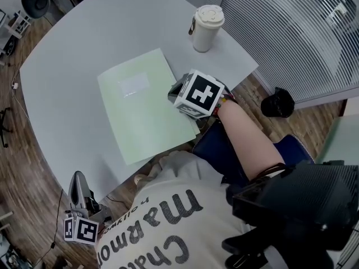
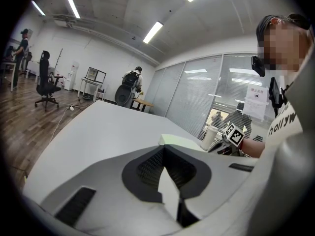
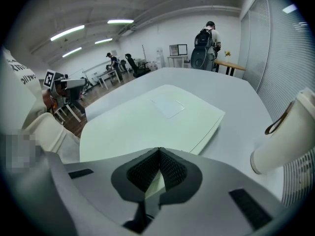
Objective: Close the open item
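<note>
A pale green folder lies flat and closed on the grey table, with a white label on its cover. My right gripper rests at the folder's right edge near its front corner, jaws shut with their tips meeting just above the green cover. In its own view the right gripper holds nothing. My left gripper hangs low beside the person's body, off the table's front edge, jaws shut and empty. From the left gripper, the folder shows as a thin green edge.
A white lidded paper cup stands behind the folder near the table's right edge, and also shows in the right gripper view. A black bag sits on the wooden floor by the blinds. Office chairs and people stand far off.
</note>
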Demonstrator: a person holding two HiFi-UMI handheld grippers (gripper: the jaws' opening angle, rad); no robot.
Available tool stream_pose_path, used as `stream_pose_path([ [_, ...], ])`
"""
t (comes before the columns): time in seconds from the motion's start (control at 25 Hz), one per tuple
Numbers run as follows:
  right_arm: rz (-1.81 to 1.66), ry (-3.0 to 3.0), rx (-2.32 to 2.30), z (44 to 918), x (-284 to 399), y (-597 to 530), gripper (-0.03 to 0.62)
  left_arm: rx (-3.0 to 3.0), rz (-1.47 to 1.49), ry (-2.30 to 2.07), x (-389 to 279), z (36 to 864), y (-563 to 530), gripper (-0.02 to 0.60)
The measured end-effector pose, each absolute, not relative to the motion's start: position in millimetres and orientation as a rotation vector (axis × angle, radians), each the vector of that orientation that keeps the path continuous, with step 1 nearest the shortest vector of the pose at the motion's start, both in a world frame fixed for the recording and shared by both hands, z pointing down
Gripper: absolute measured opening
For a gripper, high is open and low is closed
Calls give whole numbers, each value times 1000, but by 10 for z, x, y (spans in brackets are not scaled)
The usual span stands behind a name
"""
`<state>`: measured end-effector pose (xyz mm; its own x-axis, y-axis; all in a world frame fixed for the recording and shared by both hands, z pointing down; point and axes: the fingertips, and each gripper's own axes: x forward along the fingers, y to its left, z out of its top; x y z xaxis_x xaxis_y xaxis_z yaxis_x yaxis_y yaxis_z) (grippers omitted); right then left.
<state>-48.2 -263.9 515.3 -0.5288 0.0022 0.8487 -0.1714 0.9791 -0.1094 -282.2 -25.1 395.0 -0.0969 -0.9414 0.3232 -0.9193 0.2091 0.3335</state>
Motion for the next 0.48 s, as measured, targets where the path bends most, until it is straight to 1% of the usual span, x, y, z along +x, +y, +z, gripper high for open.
stream_pose_path([
  [0.48,276,-2135,152,5151,-489,-2689,1,1709,-68,-2034,-2823,3979,-196,-6],
])
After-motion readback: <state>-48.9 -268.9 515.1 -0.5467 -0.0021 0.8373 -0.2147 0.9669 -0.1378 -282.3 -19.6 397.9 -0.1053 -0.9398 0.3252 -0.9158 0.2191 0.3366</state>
